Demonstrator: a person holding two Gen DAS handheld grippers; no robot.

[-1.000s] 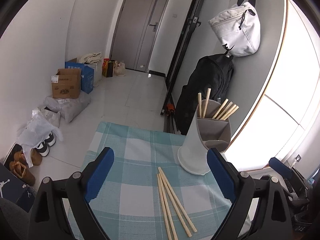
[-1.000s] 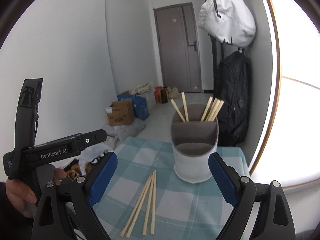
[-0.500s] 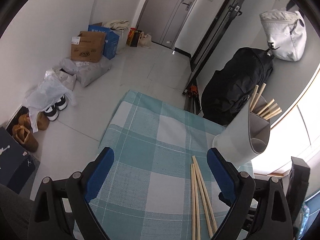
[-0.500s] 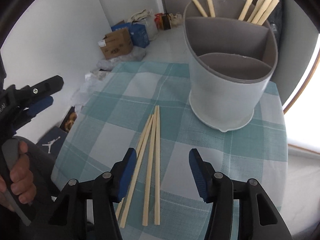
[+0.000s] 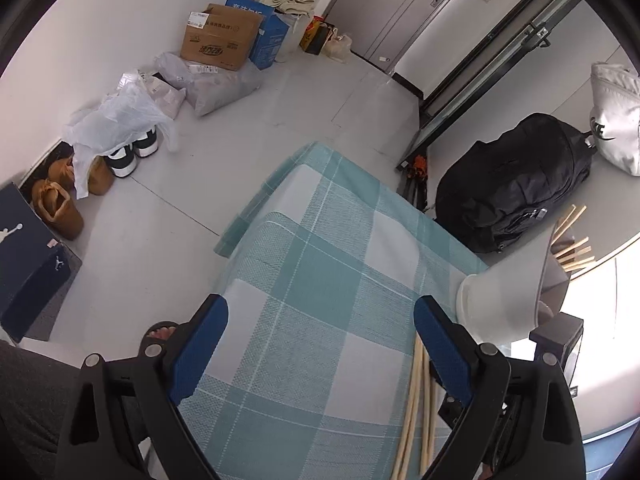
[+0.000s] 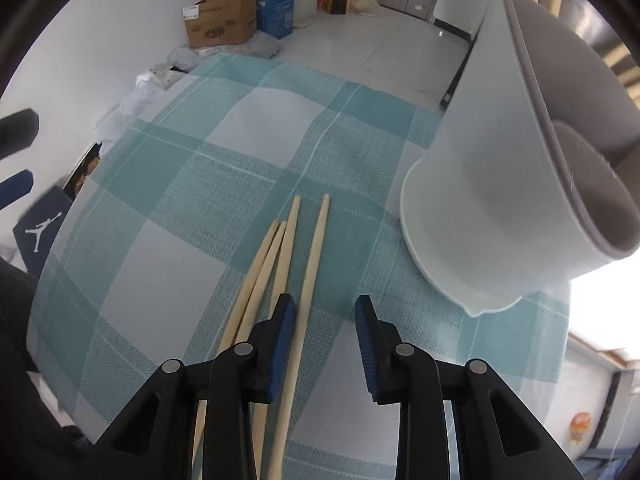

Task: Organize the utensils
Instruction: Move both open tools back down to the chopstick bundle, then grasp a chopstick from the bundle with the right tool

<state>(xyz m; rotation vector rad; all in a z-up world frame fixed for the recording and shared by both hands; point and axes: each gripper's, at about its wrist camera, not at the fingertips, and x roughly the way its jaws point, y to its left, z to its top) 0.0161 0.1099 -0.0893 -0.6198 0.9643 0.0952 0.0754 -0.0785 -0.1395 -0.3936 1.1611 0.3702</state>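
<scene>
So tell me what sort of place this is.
Probably a room in someone's home, near the entrance. Shoes and a cardboard box sit on the tiled floor by a door, a black backpack leans on the wall, and a checked tablecloth covers a small table.

A table is covered by a teal-and-white checked woven cloth. Four pale wooden chopsticks are laid on the cloth side by side, running from 6 o'clock toward 12 o'clock in the right wrist view. A white plastic utensil holder with a grey divided insert is stood on the cloth at 3 o'clock, near the chopstick tips.
</scene>
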